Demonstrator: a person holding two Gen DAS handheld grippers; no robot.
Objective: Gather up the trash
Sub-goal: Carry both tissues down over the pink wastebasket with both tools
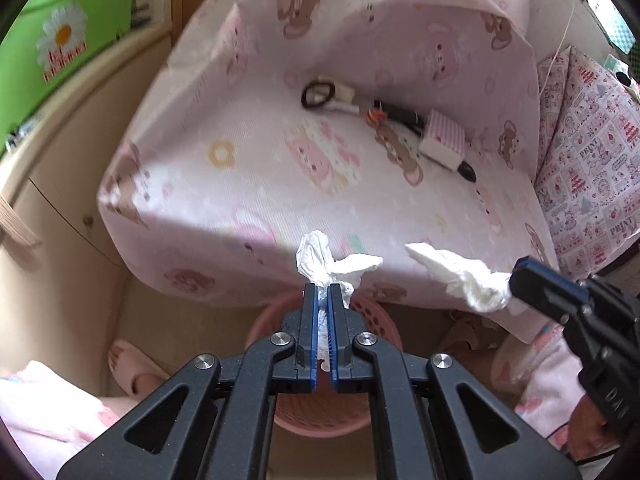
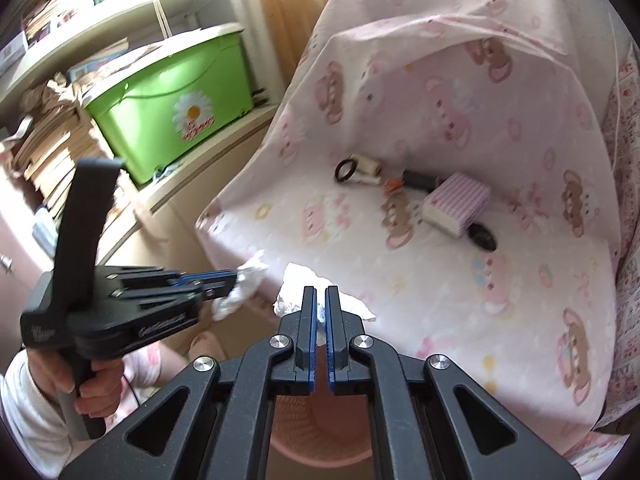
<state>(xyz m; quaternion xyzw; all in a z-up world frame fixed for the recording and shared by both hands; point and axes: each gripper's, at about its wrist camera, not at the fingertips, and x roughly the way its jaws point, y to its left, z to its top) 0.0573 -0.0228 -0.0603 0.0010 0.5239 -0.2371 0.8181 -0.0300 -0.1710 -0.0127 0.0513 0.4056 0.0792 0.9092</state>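
Observation:
My left gripper [image 1: 322, 292] is shut on a crumpled white tissue [image 1: 320, 258], held above the pink perforated waste basket [image 1: 376, 320] on the floor. It also shows in the right wrist view [image 2: 234, 280] with its tissue [image 2: 244, 288]. My right gripper [image 2: 321, 296] is shut on a second crumpled white tissue [image 2: 296, 280], also over the basket [image 2: 320, 436]. In the left wrist view the right gripper [image 1: 514, 284] holds that tissue [image 1: 460, 276] at the bed's edge.
A bed with a pink cartoon sheet [image 1: 240, 168] lies ahead, carrying a black hair tie [image 1: 318, 94], a striped pink box [image 1: 444, 140] and a dark pen-like item [image 1: 400, 114]. A green storage box [image 2: 176, 108] sits on shelving at left. A slipper [image 1: 132, 368] lies on the floor.

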